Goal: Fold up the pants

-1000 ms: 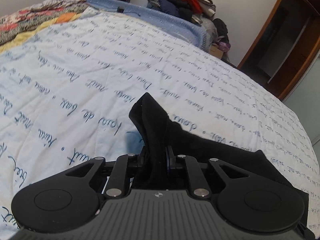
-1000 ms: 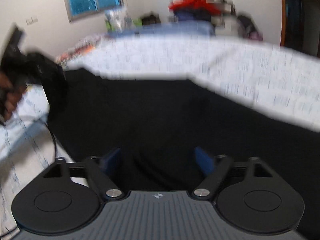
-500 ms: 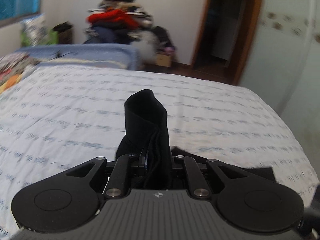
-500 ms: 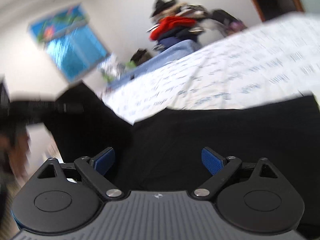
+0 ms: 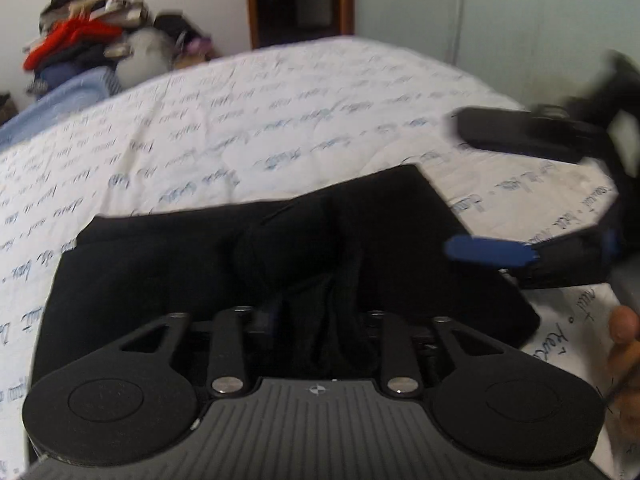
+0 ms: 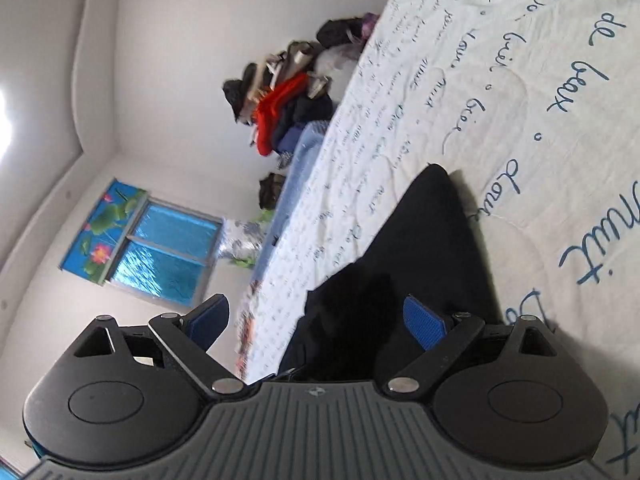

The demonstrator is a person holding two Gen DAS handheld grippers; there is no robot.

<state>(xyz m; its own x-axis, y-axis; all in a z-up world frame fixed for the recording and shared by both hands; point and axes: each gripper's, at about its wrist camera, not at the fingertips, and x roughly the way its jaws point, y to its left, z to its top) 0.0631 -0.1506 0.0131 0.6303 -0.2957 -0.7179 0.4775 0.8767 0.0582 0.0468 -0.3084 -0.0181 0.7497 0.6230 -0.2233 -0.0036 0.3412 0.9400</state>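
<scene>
Now that I have swung the black pants [image 5: 288,248] over, the fold lies flat on the white bedspread [image 5: 240,120], 1 layer on another. My left gripper [image 5: 320,316] is opening, cloth loose between its jaws. My right gripper [image 6: 316,316] stands wide apart, holding nothing. Bedspread beyond the far hem is bare, so I have room to pull back.

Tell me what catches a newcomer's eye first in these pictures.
The black pants lie folded on the white bedspread covered in blue handwriting, a bunch of cloth between the opening left tongs. The right tongs, blue-padded, gape wide at the pants' edge. A clothes pile topped with red fills the far corner.
</scene>
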